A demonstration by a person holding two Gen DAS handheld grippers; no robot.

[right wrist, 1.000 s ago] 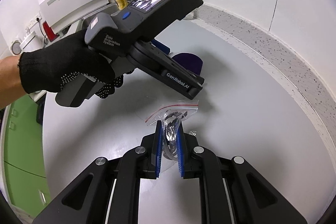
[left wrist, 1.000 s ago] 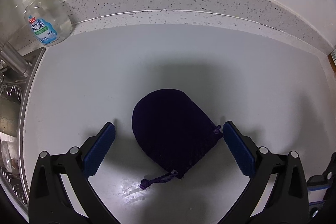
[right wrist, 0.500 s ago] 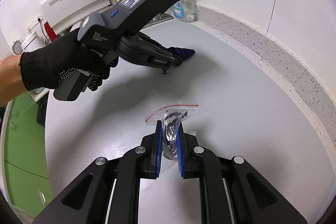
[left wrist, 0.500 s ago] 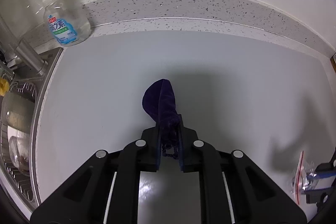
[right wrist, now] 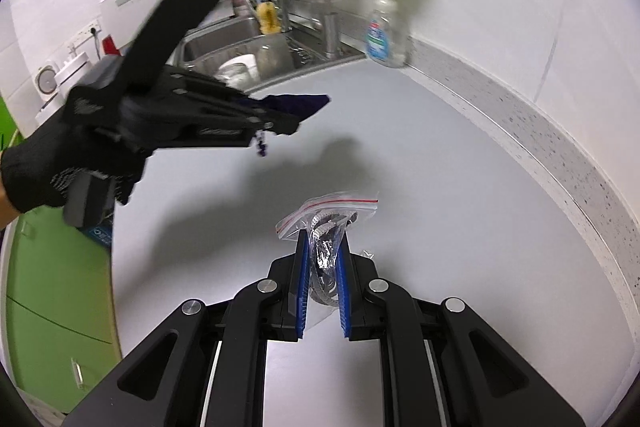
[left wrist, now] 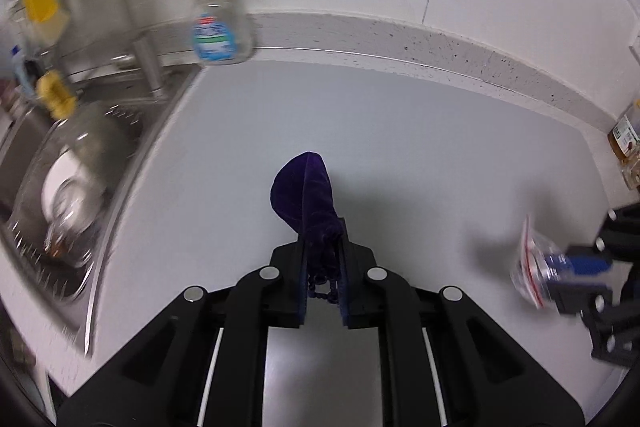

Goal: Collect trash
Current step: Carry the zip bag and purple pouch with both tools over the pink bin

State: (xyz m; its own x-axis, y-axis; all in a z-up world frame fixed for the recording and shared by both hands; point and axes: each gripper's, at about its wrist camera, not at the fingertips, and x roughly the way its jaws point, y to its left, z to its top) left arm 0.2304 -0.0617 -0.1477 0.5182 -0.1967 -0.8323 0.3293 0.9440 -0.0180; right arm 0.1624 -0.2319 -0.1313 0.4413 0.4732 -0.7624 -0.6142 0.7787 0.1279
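tongs: left (left wrist: 324,267) one pouch (left wrist: 304,195), right (right wrist: 323,267) one bag (right wrist: 328,211).

Your left gripper (left wrist: 323,259) pinches a purple pouch (left wrist: 306,193) of soft, velvety cloth; your right gripper (right wrist: 323,267), matt black plastic with ribbed blue pads (right wrist: 303,275), clamps a glossy clear plastic zip bag (right wrist: 326,217). The countertop (left wrist: 420,155) looks smooth and satin grey, its backsplash (left wrist: 440,45) speckled stone, the sink (right wrist: 236,47) brushed metal.
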